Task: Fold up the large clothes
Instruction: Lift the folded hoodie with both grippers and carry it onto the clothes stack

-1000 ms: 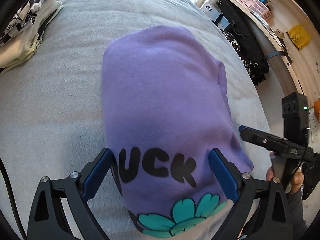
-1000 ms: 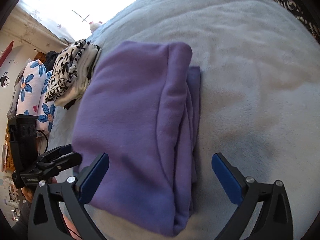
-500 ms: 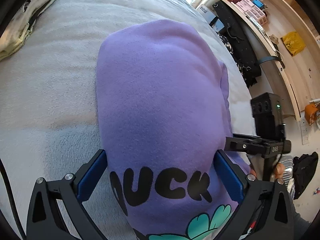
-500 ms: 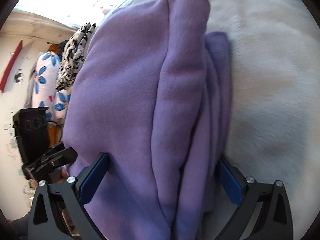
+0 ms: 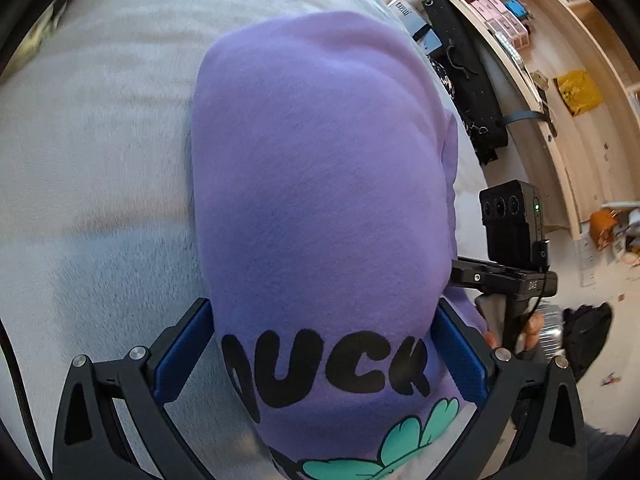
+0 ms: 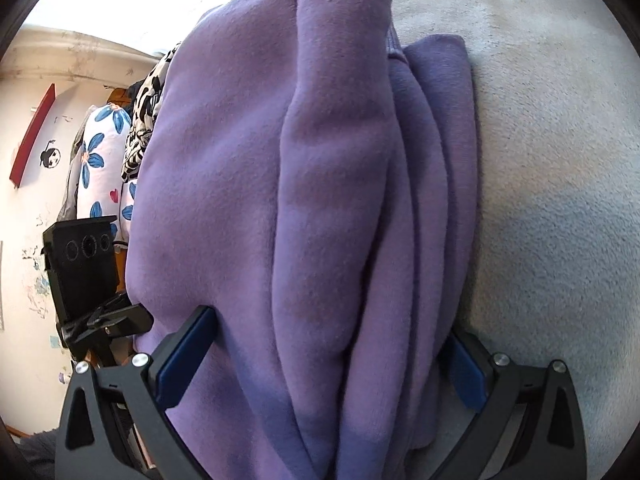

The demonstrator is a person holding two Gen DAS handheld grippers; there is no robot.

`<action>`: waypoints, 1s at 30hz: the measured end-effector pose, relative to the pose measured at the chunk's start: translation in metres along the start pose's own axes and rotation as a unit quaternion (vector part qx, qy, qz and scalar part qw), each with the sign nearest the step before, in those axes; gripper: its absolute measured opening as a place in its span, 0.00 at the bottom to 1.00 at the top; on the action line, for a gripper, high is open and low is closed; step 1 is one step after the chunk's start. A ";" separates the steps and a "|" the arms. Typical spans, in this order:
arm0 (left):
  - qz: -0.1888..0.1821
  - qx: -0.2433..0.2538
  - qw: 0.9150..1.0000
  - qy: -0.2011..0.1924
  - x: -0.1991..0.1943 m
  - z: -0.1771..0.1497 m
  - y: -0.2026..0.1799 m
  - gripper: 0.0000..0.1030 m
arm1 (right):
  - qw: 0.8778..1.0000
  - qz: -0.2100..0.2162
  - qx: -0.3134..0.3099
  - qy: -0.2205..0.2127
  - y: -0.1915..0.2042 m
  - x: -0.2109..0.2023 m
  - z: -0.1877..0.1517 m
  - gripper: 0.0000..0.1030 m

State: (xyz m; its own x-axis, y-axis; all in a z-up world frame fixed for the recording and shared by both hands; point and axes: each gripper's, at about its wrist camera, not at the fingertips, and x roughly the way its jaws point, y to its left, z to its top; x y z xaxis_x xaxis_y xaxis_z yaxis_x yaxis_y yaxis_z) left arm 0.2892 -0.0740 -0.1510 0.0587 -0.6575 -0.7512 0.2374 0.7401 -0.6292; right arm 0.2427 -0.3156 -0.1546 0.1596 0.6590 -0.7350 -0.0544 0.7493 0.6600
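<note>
- A purple sweatshirt (image 5: 320,184), folded into a thick bundle, was laid on the grey bed (image 5: 100,120).
- Black lettering and a teal flower print were shown at its near end.

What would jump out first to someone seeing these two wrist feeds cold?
The folded purple fleece sweatshirt fills both views, lying on the pale grey plush blanket; its black "DUCK" lettering and teal flower print sit nearest the left gripper. Each gripper's blue-padded fingers straddle the bundle, the right gripper around the stacked fold edges. A black-and-white patterned garment lies beyond.
</note>
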 end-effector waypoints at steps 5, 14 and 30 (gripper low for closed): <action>-0.036 -0.025 0.999 0.012 0.010 0.003 0.010 1.00 | 1.000 -0.004 -0.004 -0.009 0.003 0.001 0.000 1.00; -0.051 -0.039 0.998 -0.003 0.019 0.005 0.008 1.00 | 0.999 -0.004 -0.005 -0.036 0.008 -0.008 -0.008 0.82; 0.017 0.024 0.990 -0.136 -0.078 -0.002 -0.058 0.98 | 0.987 -0.046 -0.076 -0.133 0.115 -0.052 -0.026 0.55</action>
State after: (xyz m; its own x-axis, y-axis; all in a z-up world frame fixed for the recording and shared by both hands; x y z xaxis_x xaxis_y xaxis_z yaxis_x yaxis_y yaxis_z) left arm 0.2689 -0.0651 -0.0559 0.3241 -0.6511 -0.6863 0.2764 0.7590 -0.5895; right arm 0.2029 -0.2614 -0.0445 0.4233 0.5631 -0.7097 -0.1728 0.8192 0.5469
